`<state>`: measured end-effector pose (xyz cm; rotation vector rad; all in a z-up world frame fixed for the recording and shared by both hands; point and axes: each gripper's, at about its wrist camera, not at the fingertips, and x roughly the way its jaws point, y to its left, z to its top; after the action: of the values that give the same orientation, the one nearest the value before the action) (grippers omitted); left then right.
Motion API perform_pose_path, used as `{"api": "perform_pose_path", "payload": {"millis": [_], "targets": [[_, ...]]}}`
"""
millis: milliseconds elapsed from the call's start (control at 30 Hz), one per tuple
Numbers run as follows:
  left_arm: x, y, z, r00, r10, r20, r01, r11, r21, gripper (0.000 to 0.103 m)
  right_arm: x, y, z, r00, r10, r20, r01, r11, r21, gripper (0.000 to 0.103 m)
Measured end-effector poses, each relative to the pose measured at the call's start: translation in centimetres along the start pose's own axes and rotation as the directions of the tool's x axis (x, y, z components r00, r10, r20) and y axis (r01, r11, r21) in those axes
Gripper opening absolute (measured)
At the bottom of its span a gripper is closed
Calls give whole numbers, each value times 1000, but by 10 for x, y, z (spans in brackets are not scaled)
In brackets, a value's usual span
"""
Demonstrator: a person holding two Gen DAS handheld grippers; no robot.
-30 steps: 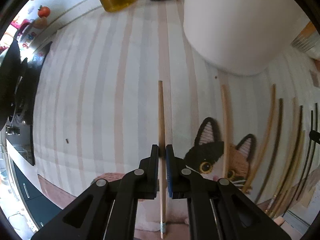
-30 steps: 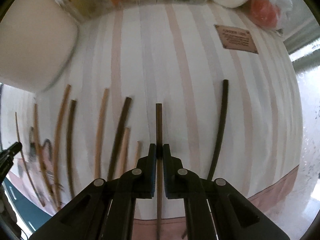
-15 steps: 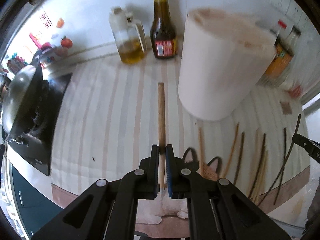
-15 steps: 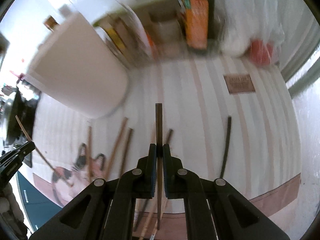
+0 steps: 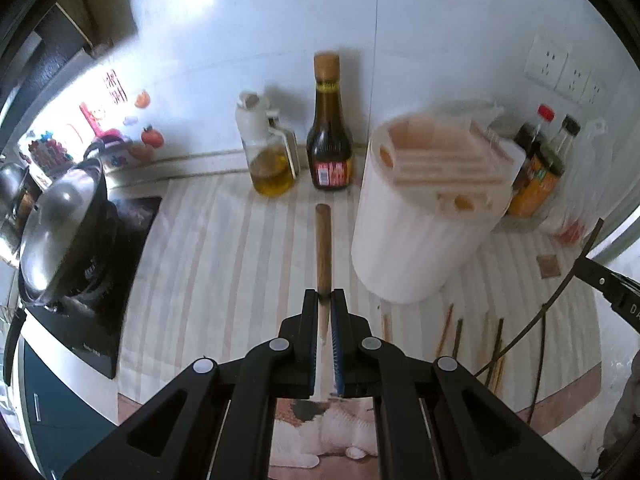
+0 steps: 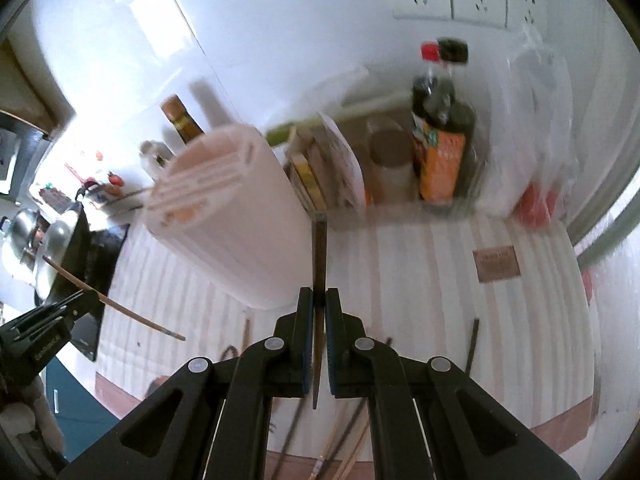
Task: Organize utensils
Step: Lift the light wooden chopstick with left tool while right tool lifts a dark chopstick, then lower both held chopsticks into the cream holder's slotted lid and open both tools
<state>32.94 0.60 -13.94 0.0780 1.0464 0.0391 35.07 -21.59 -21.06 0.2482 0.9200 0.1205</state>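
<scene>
1. While two grippers are up over the striped mat (image 5: 224, 264), each pinches one chopstick: the left gripper (image 5: 324, 300) a light wooden chopstick (image 5: 323, 248), the right gripper (image 6: 316, 296) a dark chopstick (image 6: 319, 256).
2. Each stick juts far past the tips, beside one white holder (image 5: 420, 240).
3. Loose chopsticks (image 5: 452, 328) lie near; their count is unclear.
4. Only the left view shows the wok (image 5: 60, 224).

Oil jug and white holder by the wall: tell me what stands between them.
In the left wrist view, a dark sauce bottle with a brown cap stands between the oil jug and the white utensil holder, close beside the jug.
</scene>
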Motion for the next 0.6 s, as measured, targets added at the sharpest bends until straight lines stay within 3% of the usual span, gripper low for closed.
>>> {"api": "perform_pose_path", "payload": {"millis": [200,600], "targets": [[-36,5,23,997,14,80,-13,1000,-13,4,-32,26,25,997,14,69,-10,998,-67,6],[-79,1,70,978,80,192,-71,996,-51,4,-96,79,86,975,-21,222,66,978,-196,6]]}}
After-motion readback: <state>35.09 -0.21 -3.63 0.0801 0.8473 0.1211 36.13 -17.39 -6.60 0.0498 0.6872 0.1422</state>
